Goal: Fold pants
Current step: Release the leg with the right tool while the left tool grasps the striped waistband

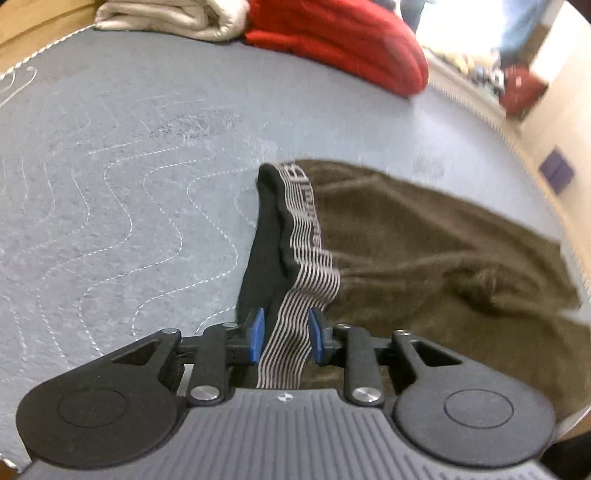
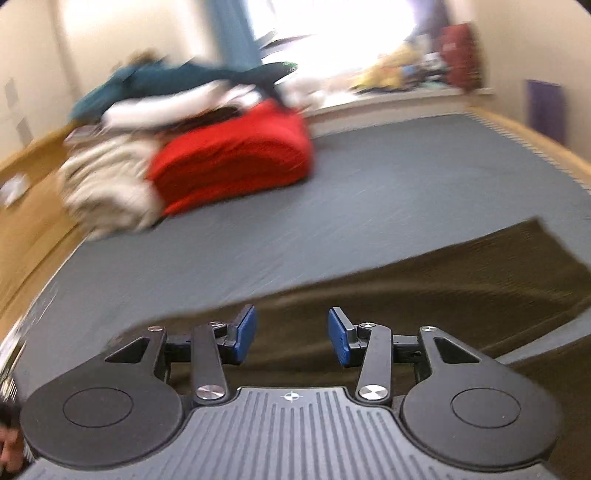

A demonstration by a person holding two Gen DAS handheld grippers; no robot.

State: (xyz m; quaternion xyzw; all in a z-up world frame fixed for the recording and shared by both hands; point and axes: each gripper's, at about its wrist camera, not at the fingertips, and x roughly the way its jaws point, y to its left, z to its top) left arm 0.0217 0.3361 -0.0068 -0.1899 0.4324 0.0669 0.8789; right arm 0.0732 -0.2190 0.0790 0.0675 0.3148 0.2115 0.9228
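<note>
Brown pants (image 1: 424, 258) lie rumpled on the right part of a blue-grey quilted mat (image 1: 129, 166). Their black, grey-striped waistband (image 1: 295, 295) runs up from the bottom centre. My left gripper (image 1: 286, 334) is shut on that waistband, which fills the gap between the blue pads (image 1: 258, 334). In the right wrist view the same pants (image 2: 443, 288) spread flat, blurred, across the lower right. My right gripper (image 2: 291, 336) hovers over them near their edge, open, with nothing pinched between its pads (image 2: 244, 334).
A folded red garment (image 1: 351, 40) and a folded cream one (image 1: 173, 18) sit at the mat's far edge. Behind them is a heap of teal and white clothes (image 2: 177, 88). Wooden floor (image 2: 33, 206) borders the mat on the left. A bright window is beyond.
</note>
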